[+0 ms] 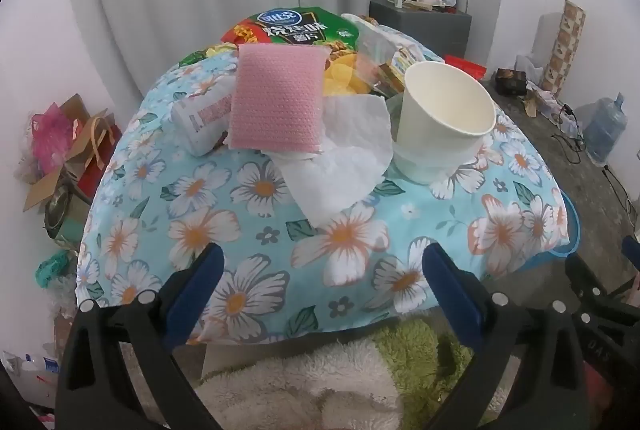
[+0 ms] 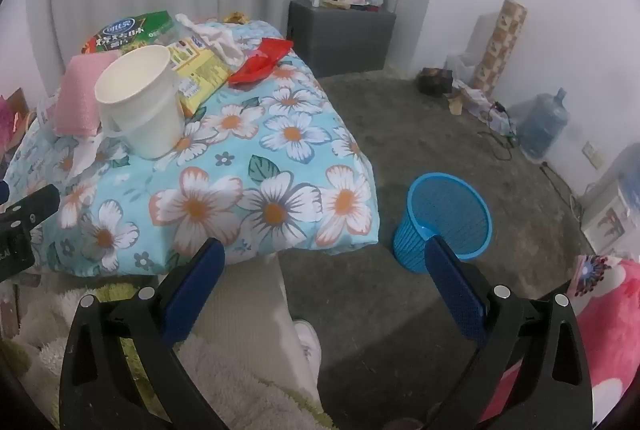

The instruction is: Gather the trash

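While jaws gape, paper cup (image 1: 446,118) ahead, untouched

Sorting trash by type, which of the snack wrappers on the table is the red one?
The red wrapper at the table's far right edge; the others are green or yellow.

Left wrist view angled down past its fingers (image 1: 216,270) at floral-covered table (image 1: 280,270), right view alongside, sharing paper cup (image 1: 448,118), blue bin (image 2: 444,218) beyond right fingertip

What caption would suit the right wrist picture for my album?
Open right gripper hovers near a flowered table piled with a paper cup and wrappers, blue wastebasket waiting on the floor.
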`<state>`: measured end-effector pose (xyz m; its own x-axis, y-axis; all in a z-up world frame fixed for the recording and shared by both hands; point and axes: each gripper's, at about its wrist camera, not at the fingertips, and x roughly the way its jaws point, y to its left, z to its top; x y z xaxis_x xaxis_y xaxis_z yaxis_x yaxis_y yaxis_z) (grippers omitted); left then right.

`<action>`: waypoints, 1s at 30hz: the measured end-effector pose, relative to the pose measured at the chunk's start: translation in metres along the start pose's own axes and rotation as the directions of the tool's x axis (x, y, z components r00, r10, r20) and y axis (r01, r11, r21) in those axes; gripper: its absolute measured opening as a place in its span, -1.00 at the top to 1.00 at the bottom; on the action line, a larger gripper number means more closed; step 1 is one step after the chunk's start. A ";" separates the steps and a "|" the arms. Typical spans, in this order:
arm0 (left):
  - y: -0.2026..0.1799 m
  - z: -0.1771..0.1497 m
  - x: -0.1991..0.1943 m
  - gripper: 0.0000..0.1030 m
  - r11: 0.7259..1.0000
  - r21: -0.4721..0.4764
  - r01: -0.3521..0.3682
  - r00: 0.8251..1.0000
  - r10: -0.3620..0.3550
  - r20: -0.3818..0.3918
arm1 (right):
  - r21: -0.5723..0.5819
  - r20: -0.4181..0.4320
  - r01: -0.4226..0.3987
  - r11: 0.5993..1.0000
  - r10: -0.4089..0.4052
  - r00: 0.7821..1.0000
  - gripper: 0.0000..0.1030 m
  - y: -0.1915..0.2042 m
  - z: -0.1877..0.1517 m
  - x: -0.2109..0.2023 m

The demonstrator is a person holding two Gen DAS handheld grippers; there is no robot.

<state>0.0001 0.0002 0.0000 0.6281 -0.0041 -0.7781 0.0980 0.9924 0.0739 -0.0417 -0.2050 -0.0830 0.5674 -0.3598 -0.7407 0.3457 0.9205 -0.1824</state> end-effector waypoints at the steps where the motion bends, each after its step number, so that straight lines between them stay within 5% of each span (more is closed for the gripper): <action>1: 0.000 0.000 0.000 -0.89 1.000 0.001 -0.002 1.000 0.002 0.000 | 0.000 -0.001 0.001 1.000 -0.001 1.000 -0.85 0.000 0.000 0.000; 30: 0.000 0.000 0.000 -0.89 1.000 0.000 0.000 1.000 0.000 0.005 | 0.003 0.000 -0.012 1.000 0.012 1.000 -0.85 0.003 0.003 -0.001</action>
<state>0.0000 0.0002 0.0002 0.6318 -0.0045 -0.7752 0.0976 0.9925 0.0737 -0.0390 -0.2026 -0.0807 0.5716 -0.3492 -0.7425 0.3416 0.9240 -0.1717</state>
